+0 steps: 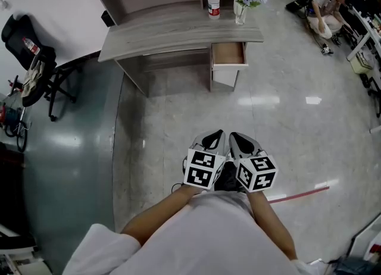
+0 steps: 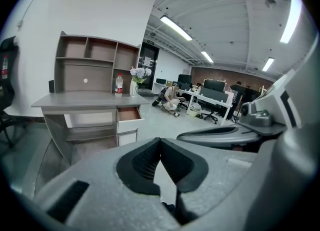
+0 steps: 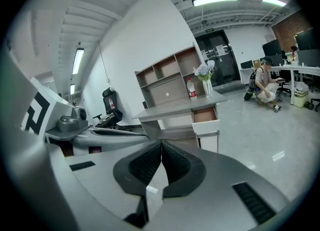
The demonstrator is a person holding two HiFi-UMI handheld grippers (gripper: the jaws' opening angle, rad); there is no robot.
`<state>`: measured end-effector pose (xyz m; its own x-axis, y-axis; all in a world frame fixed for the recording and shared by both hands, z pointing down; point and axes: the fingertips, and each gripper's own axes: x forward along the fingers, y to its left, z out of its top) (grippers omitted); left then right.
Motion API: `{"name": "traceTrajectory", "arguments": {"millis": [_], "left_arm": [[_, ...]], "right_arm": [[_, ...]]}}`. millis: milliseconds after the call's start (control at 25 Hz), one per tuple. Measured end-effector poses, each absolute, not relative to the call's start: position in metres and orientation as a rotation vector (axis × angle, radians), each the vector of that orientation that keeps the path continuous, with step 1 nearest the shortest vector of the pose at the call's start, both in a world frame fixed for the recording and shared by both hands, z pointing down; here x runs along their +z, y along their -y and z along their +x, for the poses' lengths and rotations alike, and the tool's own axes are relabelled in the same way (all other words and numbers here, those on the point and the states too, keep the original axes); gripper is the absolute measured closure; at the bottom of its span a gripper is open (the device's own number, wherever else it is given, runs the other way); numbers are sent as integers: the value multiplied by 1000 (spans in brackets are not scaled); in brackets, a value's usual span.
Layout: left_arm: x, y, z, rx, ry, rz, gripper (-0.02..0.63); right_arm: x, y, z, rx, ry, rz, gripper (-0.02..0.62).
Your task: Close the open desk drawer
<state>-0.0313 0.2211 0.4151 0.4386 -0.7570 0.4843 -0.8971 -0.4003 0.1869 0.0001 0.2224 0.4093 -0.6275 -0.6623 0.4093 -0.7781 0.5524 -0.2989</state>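
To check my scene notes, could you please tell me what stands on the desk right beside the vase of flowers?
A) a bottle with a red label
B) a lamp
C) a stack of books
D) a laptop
A: a bottle with a red label stands on the desk, next to the vase of flowers.

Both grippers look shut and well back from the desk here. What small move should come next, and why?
Probably step toward the desk, bringing the right gripper up to the front of the drawer. The drawer stands pulled out, its inside showing, and a stretch of floor separates it from both grippers. The left gripper and the right are shut and empty, so either could push.
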Motion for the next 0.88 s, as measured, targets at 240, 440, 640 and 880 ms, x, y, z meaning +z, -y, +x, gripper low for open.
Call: {"name": "traceTrajectory", "arguments": {"millis": [240, 440, 640, 880], "left_arm": [[424, -162, -25, 466, 1400, 2234, 603], [425, -111, -15, 485, 1411, 2210, 603], [423, -68, -2, 509, 1424, 2196, 603], [422, -33, 10, 546, 1449, 2172, 603]], "right_arm": [[417, -162, 7, 704, 2534, 1176, 594], [420, -112, 17, 743, 2538, 1155, 594], [422, -69, 30, 782, 2545, 1134, 594], [421, -31, 41, 820, 2571, 1111, 594]]}}
